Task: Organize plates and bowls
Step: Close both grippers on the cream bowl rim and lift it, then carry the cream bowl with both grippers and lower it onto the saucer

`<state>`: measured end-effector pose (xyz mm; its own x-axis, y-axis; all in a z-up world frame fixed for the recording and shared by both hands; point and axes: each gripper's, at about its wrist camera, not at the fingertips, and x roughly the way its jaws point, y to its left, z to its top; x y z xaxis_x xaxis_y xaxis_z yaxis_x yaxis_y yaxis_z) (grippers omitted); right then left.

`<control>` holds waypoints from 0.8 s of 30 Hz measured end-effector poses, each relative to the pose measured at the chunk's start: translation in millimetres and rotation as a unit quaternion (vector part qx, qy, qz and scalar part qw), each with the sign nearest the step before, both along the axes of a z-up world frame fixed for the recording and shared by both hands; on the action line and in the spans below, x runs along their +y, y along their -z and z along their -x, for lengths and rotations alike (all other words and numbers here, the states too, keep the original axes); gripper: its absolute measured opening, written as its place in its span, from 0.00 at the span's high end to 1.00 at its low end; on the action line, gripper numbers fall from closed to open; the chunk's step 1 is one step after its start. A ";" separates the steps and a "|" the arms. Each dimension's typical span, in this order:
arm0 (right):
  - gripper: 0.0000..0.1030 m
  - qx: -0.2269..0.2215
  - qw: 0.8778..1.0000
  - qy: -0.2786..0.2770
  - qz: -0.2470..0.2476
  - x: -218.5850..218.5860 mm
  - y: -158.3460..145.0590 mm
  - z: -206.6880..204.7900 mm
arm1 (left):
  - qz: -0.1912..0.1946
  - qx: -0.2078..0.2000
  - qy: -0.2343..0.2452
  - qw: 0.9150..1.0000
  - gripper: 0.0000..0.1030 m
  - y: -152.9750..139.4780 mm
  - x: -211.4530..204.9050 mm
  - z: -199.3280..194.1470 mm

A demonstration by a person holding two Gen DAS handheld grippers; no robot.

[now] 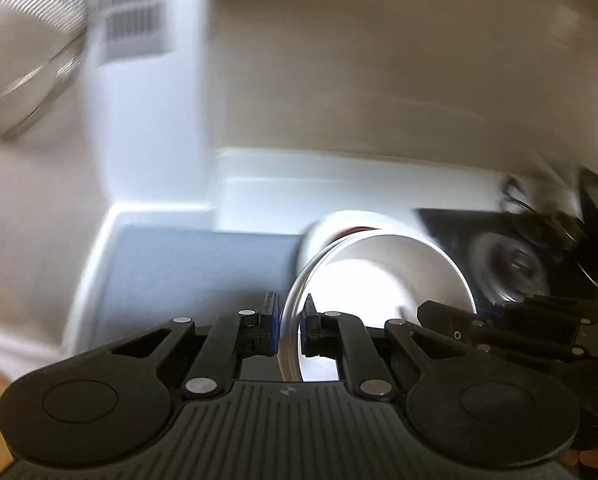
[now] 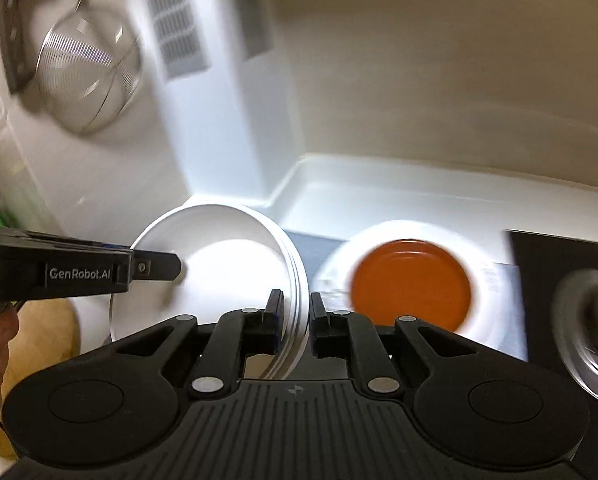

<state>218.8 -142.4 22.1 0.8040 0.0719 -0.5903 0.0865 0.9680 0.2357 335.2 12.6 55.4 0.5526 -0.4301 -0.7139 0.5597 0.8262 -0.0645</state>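
Mid-carry. Left gripper (image 1: 289, 320) and right gripper (image 2: 295, 320) both pinched on opposite rim edges of white bowl (image 2: 219, 268), held tilted above counter (image 2: 379, 204). Plate (image 2: 495, 304) near counter's right edge. Next, likely: level bowl, lower onto plate, release together.

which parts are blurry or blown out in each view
Left wrist: background motion-smeared, the white bowl interior blown out by glare, the left gripper sharp. Right wrist: the orange-centred plate and strainer smeared, the right gripper crisp.
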 end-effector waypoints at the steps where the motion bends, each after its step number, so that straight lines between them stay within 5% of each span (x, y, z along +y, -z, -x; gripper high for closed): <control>1: 0.86 -0.006 1.000 0.015 0.001 -7.5 -2.7 12.9 | 0.000 -0.004 0.016 1.000 0.90 -3.5 -10.0 7.5; 12: 0.86 -0.026 0.988 0.154 -0.010 -76.8 -0.7 133.1 | -0.008 -0.020 0.147 0.989 0.90 -10.8 -101.5 102.0; 24: 0.86 -0.033 0.975 0.219 -0.011 -113.2 16.2 214.0 | -0.008 -0.034 0.202 0.979 0.90 -8.7 -149.0 166.3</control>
<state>4.7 -255.5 5.9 0.7963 -0.2745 -0.5390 0.4745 0.8361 0.2751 168.9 -136.4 64.1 0.3862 -0.6120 -0.6901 0.8430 0.5379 -0.0053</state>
